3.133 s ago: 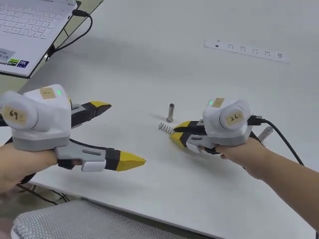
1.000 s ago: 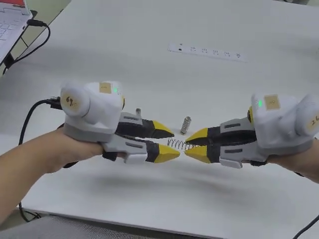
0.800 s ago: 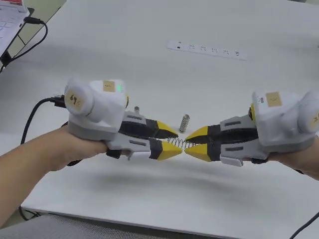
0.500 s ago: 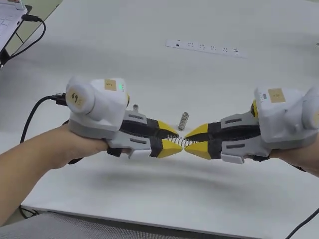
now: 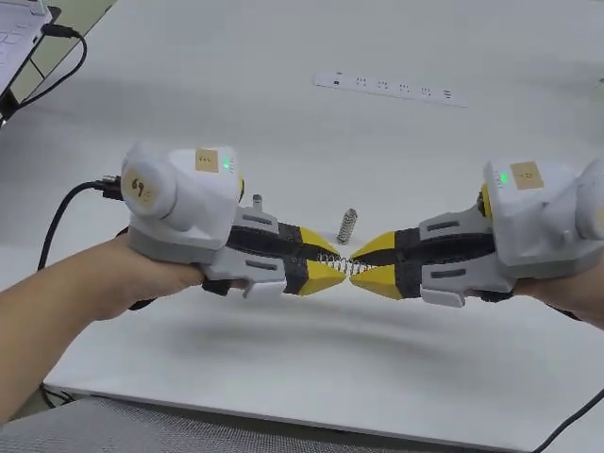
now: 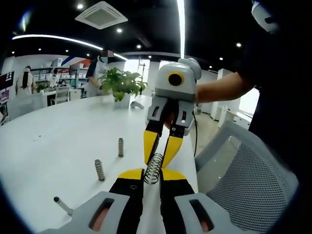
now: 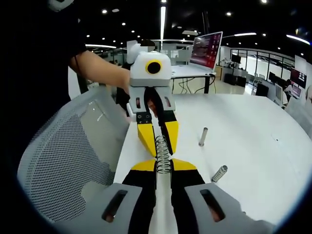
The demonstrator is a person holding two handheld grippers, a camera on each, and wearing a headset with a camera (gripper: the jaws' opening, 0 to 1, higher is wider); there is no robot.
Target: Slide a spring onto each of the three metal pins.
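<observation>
A short steel spring (image 5: 351, 267) hangs level above the white table (image 5: 283, 123), bridging my two grippers, which meet tip to tip. My left gripper (image 5: 338, 264) is shut on one end and my right gripper (image 5: 361, 266) on the other. In the left gripper view the spring (image 6: 154, 166) sits at my own tips (image 6: 152, 174). In the right gripper view the spring (image 7: 162, 152) runs forward from my tips (image 7: 163, 165). Behind stand a bare pin (image 5: 257, 202) and a pin wearing a spring (image 5: 347, 225). A third pin (image 6: 120, 146) stands farther off.
A white power strip (image 5: 390, 88) lies at the back of the table. A laptop corner (image 5: 14, 33) and a black cable (image 5: 71, 57) are at the far left. A mesh chair back (image 5: 142, 425) is against the near edge.
My left gripper's jaws have come together on the free end of the spring, which the right gripper was holding. Both grippers have drawn closer and risen slightly.
</observation>
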